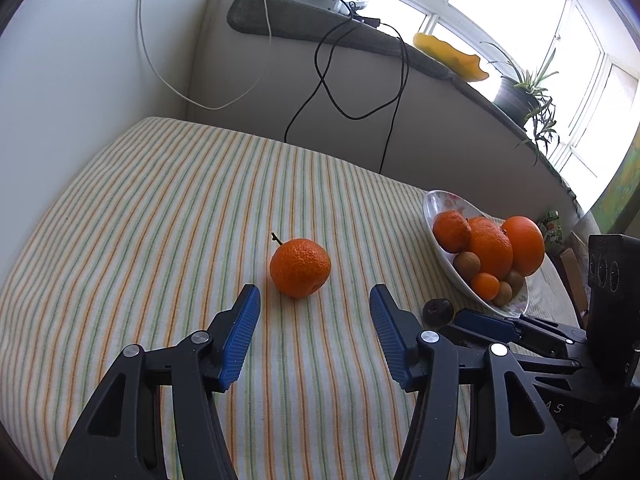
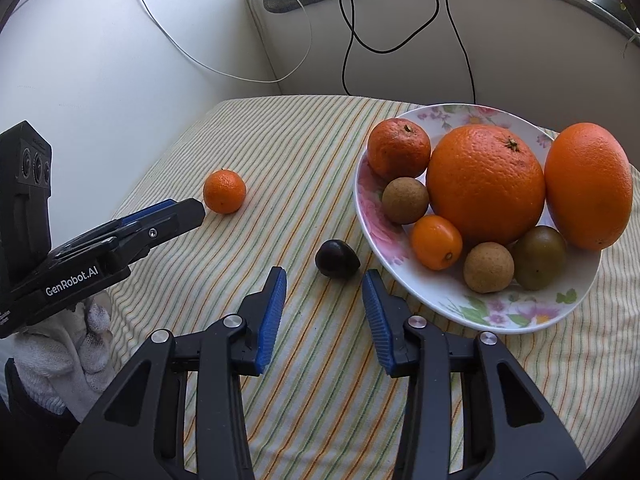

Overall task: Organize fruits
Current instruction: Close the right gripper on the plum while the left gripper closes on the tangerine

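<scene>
I take the plate (image 2: pixel 420 300) as my landmark: a white one with a flower print, sitting on the striped cloth (image 2: pixel 304 152).

On the plate I count two big oranges (image 2: pixel 486 184) side by side, a smaller tangerine (image 2: pixel 398 148) at the far-left rim, two brown round fruits (image 2: pixel 405 200), a small orange kumquat (image 2: pixel 436 242) between them, and a greenish-brown fruit (image 2: pixel 540 257) on the near side under the right orange.

Two fruits lie off the plate. A dark plum (image 2: pixel 337 259) rests on the cloth just left of the plate's near-left rim, close to it; I cannot tell whether it touches. A mandarin (image 1: pixel 300 267) with a short stem sits well to the left of the plate, alone on the cloth.

My left gripper (image 1: pixel 315 306) is released, blue pads spread wide, and it points at the mandarin from the near side; the fruit lies just beyond the fingertips, not between them and not touched.

My right gripper (image 2: pixel 324 290) is also released, jaws apart. It is just left of the plate, aimed at the plum, which sits just past the tips and centred on the gap. Nothing is held in either claw.

Behind the plate, a black cable (image 2: pixel 400 46) and a white cable (image 2: pixel 224 68) hang against the wall.
</scene>
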`<action>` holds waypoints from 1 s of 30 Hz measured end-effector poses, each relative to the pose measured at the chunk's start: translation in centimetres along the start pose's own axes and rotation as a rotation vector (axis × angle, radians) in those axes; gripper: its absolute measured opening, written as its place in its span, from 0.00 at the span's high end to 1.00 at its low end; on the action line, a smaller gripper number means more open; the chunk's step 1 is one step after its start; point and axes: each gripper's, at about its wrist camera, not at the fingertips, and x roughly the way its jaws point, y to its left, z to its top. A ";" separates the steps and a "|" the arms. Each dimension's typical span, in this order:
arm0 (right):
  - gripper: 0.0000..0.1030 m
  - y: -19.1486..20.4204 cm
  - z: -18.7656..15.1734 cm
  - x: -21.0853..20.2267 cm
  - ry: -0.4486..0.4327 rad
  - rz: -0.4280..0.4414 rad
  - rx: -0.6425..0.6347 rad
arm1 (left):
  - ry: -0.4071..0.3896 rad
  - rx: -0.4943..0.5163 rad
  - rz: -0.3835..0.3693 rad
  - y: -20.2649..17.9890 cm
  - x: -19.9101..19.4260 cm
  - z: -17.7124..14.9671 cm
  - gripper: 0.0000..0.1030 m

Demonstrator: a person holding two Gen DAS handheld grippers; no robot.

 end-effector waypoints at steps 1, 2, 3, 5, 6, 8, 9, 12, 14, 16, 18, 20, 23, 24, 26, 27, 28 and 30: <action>0.60 0.0 0.1 0.2 0.002 -0.005 0.001 | 0.002 -0.002 -0.001 0.1 0.1 0.1 0.46; 0.60 0.1 0.1 0.4 0.005 -0.009 0.001 | 0.003 -0.005 -0.004 0.2 0.2 0.1 0.46; 0.60 0.1 0.2 0.6 0.008 -0.012 0.002 | 0.005 -0.007 -0.005 0.3 0.3 0.2 0.46; 0.60 0.0 0.4 1.0 0.013 -0.016 0.004 | 0.009 -0.009 -0.007 0.4 0.5 0.4 0.46; 0.60 0.0 0.4 1.1 0.015 -0.019 0.005 | 0.010 -0.010 -0.008 0.5 0.6 0.4 0.46; 0.64 0.0 0.7 1.5 0.020 -0.023 0.006 | 0.012 -0.011 -0.008 0.6 0.8 0.6 0.46; 0.66 0.0 0.7 1.6 0.020 -0.027 0.006 | 0.014 -0.012 -0.008 0.6 1.0 0.7 0.46; 0.67 0.3 1.1 1.8 0.015 -0.036 -0.003 | 0.026 -0.013 -0.005 0.7 1.5 0.9 0.48; 0.67 0.4 1.2 1.9 0.013 -0.040 -0.006 | 0.039 -0.013 -0.005 0.7 1.8 1.0 0.56; 0.68 0.4 1.1 1.9 0.011 -0.045 -0.011 | 0.048 -0.008 -0.006 0.7 2.1 0.9 0.58; 0.70 0.5 1.2 2.0 0.012 -0.051 -0.014 | 0.055 -0.004 -0.004 0.6 2.3 0.9 0.60; 0.74 0.5 1.1 2.1 0.011 -0.057 -0.014 | 0.056 -0.007 0.001 0.7 2.4 0.9 0.64; 0.76 0.3 1.3 2.2 0.012 -0.053 -0.016 | 0.056 -0.020 -0.003 1.0 2.5 1.0 0.67; 0.76 0.4 1.3 2.2 0.012 -0.054 -0.018 | 0.055 -0.019 -0.002 1.0 2.6 1.0 0.68; 0.76 0.4 1.3 2.2 0.011 -0.056 -0.021 | 0.053 -0.012 0.002 0.8 2.5 1.0 0.68; 0.76 0.4 1.3 2.2 0.010 -0.056 -0.023 | 0.050 -0.010 0.002 0.8 2.5 0.9 0.68; 0.76 0.4 1.3 2.2 0.008 -0.056 -0.025 | 0.048 -0.011 0.002 0.8 2.5 0.9 0.68; 0.77 0.4 1.3 2.1 0.007 -0.053 -0.026 | 0.043 -0.013 0.001 0.8 2.4 0.9 0.69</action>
